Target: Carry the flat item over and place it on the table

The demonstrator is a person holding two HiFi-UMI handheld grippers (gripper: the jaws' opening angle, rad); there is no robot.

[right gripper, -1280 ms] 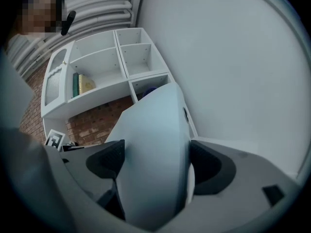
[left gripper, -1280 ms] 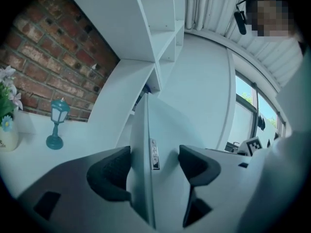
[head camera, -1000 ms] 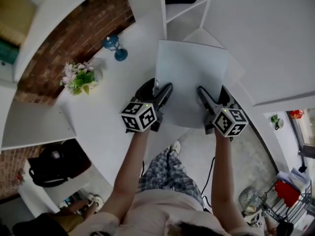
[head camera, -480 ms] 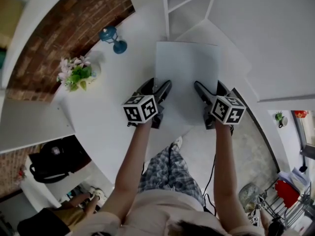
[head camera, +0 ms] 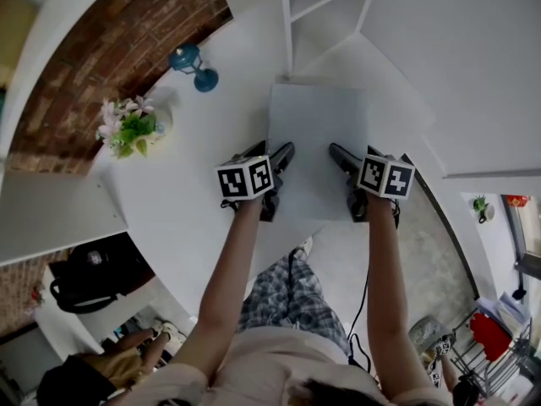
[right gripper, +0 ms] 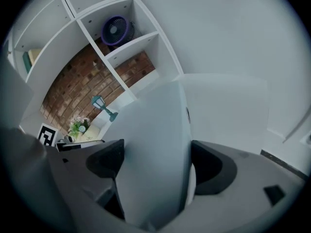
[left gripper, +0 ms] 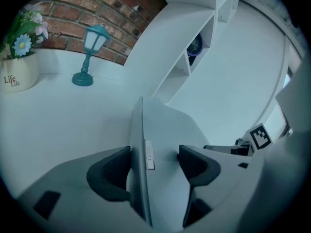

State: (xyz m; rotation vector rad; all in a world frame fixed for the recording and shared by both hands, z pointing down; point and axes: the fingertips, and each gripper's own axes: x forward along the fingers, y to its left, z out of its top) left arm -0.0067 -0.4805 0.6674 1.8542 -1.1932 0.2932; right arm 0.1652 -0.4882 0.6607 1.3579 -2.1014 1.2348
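Observation:
A thin, pale grey flat item (head camera: 318,138) lies nearly level over the white table (head camera: 190,193), its far edge close to the shelf unit. My left gripper (head camera: 277,161) grips its left edge and my right gripper (head camera: 341,161) its right edge. In the left gripper view the slab (left gripper: 163,130) runs edge-on between the dark pads of that gripper (left gripper: 155,161), with a small label on its rim. In the right gripper view the item (right gripper: 155,125) fills the gap of the right gripper (right gripper: 155,161). Whether the slab touches the tabletop I cannot tell.
A teal lantern (head camera: 193,64) and a flower pot (head camera: 131,125) stand at the table's far left by the brick wall. White shelves (head camera: 325,7) rise behind, with a purple fan (right gripper: 115,30) in one. A black bag (head camera: 93,282) lies on the floor at left.
Both grippers have sunk toward the tabletop with the flat item between them. The item has tipped flatter and now lies closer to the table.

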